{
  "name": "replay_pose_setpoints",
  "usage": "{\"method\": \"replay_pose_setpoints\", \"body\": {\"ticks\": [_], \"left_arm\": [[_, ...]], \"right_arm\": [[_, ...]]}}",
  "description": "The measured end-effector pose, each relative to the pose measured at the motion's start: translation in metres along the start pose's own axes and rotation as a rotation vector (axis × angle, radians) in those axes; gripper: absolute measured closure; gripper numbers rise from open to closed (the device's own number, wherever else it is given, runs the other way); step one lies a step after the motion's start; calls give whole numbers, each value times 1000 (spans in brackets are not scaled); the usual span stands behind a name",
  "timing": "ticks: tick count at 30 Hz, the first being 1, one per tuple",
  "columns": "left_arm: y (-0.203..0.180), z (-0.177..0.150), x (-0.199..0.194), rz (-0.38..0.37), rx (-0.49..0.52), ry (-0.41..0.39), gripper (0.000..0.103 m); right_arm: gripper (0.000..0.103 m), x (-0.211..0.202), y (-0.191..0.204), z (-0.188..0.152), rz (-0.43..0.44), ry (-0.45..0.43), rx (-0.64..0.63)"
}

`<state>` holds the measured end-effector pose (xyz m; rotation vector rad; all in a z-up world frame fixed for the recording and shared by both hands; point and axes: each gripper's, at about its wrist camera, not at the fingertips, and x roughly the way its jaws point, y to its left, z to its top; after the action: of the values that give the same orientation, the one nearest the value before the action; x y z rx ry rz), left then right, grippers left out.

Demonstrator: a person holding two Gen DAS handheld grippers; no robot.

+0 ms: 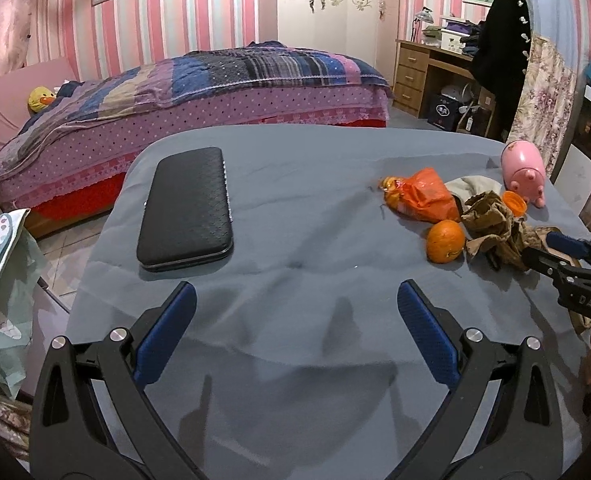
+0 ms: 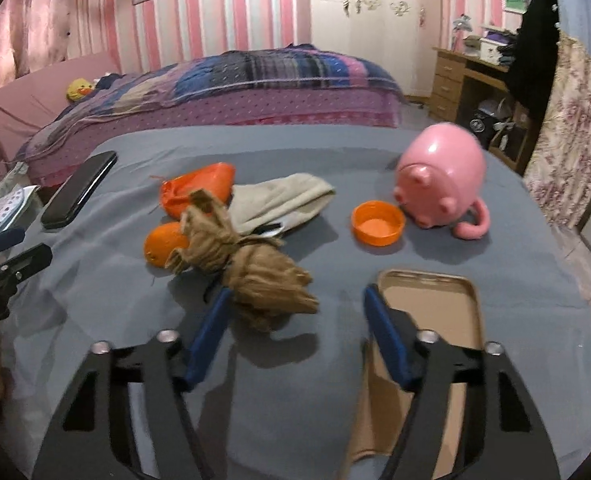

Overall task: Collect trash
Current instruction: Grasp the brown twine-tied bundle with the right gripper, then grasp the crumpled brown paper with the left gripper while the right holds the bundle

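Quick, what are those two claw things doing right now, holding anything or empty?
Left gripper: open wide over the grey cloth, holding nothing.
Right gripper: open, gripping nothing; the crumpled brown paper sits by its left finger, not pinched.

From my right wrist view, the crumpled brown paper wad [image 2: 255, 276] hides part of the round orange fruit [image 2: 163, 246] and of the pale grey cloth [image 2: 283, 200]. My right claw [image 2: 295, 320] covers the near end of the shallow tan tin tray [image 2: 435, 312]. The left view's edge cuts off that claw's body.
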<state>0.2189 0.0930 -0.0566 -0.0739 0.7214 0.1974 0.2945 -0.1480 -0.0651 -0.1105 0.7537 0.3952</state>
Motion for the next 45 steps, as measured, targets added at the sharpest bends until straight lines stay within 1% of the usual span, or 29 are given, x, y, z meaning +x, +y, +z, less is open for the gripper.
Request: {"method": "replay_pose_setpoints", "body": {"ticks": [1, 3, 5, 9, 12, 13, 15, 18, 20, 21, 24, 27, 29, 33, 35, 36, 38, 40, 41, 42, 43, 45], "left_arm": [[1, -1, 0, -3, -8, 4, 6], [1, -2, -1, -11, -23, 13, 6], [-2, -3, -1, -15, -30, 21, 6], [-15, -2, -3, -37, -31, 23, 6], [-36, 2, -5, -64, -16, 16, 6], [-46, 3, -6, -74, -9, 12, 6], [-67, 7, -5, -84, 6, -5, 6], [-94, 11, -2, -81, 33, -18, 6], [-111, 14, 2, -102, 42, -22, 6], [-119, 15, 5, -111, 48, -18, 7], [-144, 14, 14, -135, 91, 17, 13], [-158, 9, 19, -157, 118, 38, 14], [-166, 8, 22, -156, 141, 45, 15], [-180, 12, 26, -174, 166, 56, 26], [-188, 15, 32, -168, 181, 61, 36], [-191, 16, 36, -167, 184, 74, 46], [-191, 17, 38, -161, 182, 81, 49], [-191, 18, 31, -156, 184, 63, 57], [-192, 18, 27, -156, 186, 56, 59], [-191, 19, 21, -157, 185, 46, 66], [-191, 20, 18, -159, 188, 42, 86], [-191, 23, 10, -156, 190, 39, 86]], "right_arm": [[59, 1, 2, 0, 29, 7, -5], [59, 2, 5, 0, 41, 6, -18], [60, -3, 3, -1, 47, -18, -16], [60, -22, -11, -1, 20, -60, 2], [60, -35, -26, -3, -2, -82, 34], [60, -41, -33, -5, -28, -88, 37], [60, -46, -42, -7, -60, -89, 35], [60, -54, -59, -11, -87, -84, 47], [60, -60, -70, -12, -103, -84, 51], [60, -62, -74, -12, -110, -85, 52], [60, -68, -88, -15, -129, -86, 63], [60, -70, -102, -19, -139, -76, 85], [60, -71, -110, -20, -141, -76, 98], [60, -73, -115, -21, -147, -79, 104], [60, -74, -118, -22, -151, -77, 102], [60, -75, -119, -22, -152, -77, 103], [60, -77, -122, -23, -155, -81, 110], [60, -79, -123, -23, -157, -86, 114], [60, -81, -126, -24, -159, -90, 115], [60, -83, -127, -25, -160, -93, 116], [60, -85, -128, -25, -162, -95, 117], [60, -90, -133, -27, -165, -100, 122]]}}
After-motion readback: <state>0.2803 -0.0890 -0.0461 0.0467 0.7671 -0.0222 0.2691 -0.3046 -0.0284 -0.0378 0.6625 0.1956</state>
